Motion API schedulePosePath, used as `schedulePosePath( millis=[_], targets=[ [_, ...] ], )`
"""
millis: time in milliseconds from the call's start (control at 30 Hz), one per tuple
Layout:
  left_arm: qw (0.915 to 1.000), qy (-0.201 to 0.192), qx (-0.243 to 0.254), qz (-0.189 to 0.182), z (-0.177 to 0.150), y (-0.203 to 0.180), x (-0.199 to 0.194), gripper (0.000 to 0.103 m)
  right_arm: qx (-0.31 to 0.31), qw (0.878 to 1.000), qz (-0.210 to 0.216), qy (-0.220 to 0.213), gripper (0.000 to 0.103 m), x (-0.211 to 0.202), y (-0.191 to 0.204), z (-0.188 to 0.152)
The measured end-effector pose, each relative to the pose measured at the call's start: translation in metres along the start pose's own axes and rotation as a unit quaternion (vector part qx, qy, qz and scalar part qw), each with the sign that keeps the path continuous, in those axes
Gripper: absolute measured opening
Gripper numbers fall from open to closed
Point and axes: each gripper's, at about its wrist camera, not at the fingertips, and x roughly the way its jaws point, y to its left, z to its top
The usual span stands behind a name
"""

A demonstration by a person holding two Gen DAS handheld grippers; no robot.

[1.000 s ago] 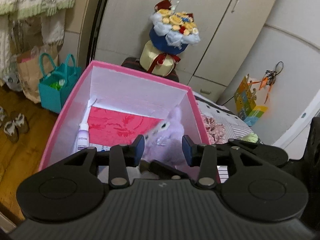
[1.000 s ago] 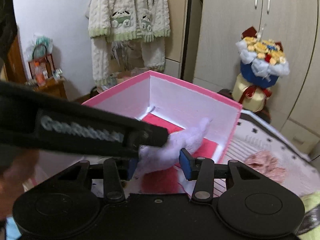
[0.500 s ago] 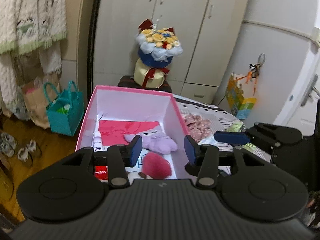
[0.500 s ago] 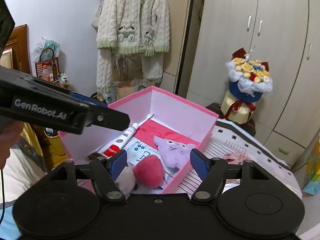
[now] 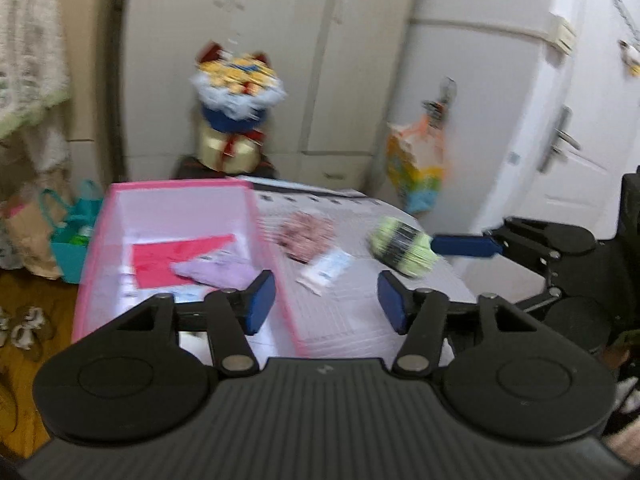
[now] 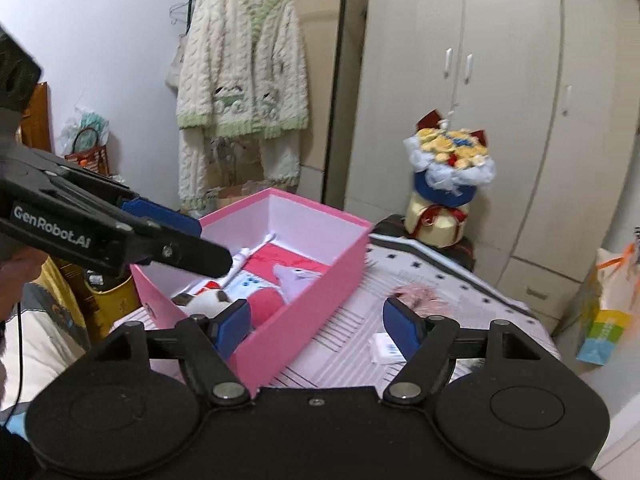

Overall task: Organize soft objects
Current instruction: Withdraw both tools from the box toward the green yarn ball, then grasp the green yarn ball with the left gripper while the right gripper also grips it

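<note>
Left gripper (image 5: 326,300): its jaws stand wide apart and hold nothing. It hangs above the bed, over the right wall of the pink box, and I judge it is free to go for a next soft thing.
Right gripper (image 6: 316,326): also spread wide and empty. It points between the box wall and the bed. In the left view one blue pad of it lies just beside the green yarn ball (image 5: 402,250), so this ball seems the likely next target.
Pink box (image 6: 308,300): it stands open on the bed, lid off, so things can be dropped in from above.
Inside the box: a purple plush toy (image 5: 218,272) lies on a red sheet (image 5: 176,256); near the front wall are a red pom-pom (image 6: 266,306) and a white and brown plush (image 6: 206,302); a white tube (image 6: 246,256) leans along the left wall. The tube is not soft, and why it is there I cannot tell.
Outside the box: a pink fluffy scrunchie (image 5: 306,234), a small white packet (image 5: 326,268) and the yarn ball wait on the striped bedsheet (image 5: 352,312), all near each other.
Progress: I judge the sorting is partly done, because soft pieces are both in the box and on the bed.
Sharpness: the left view is blurred, so small details there are uncertain.
</note>
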Motion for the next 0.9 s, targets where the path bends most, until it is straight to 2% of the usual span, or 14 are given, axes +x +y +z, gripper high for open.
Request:
schedulePosePath(
  millis=[133, 367, 400, 600, 767, 900],
  targets=[
    [0.9988, 0.027, 0.027, -0.031, 0.010, -0.027, 0.011, 0.062, -0.007, 1.000, -0.010, -0.014, 0.082, -0.021, -0.015, -0.012],
    [0.9981, 0.015, 0.025, -0.055, 0.017, -0.056, 0.046, 0.082, 0.020, 0.999, -0.030, -0.005, 0.085, -0.020, -0.065, -0.038],
    [0.9980, 0.015, 0.024, -0.057, 0.017, -0.059, 0.054, 0.086, 0.024, 0.999, -0.036, -0.005, 0.085, -0.018, -0.073, -0.042],
    [0.9983, 0.014, 0.023, -0.051, 0.017, -0.076, 0.102, 0.094, 0.027, 0.997, -0.072, -0.018, 0.085, 0.000, -0.111, -0.067],
    [0.9990, 0.004, -0.011, -0.043, 0.008, -0.082, 0.145, 0.094, 0.035, 0.997, -0.066, -0.033, 0.088, 0.021, -0.146, -0.089],
    [0.9959, -0.017, -0.081, -0.036, 0.004, -0.083, 0.185, 0.094, 0.003, 0.996, -0.079, -0.030, 0.088, 0.050, -0.165, -0.102]
  ],
)
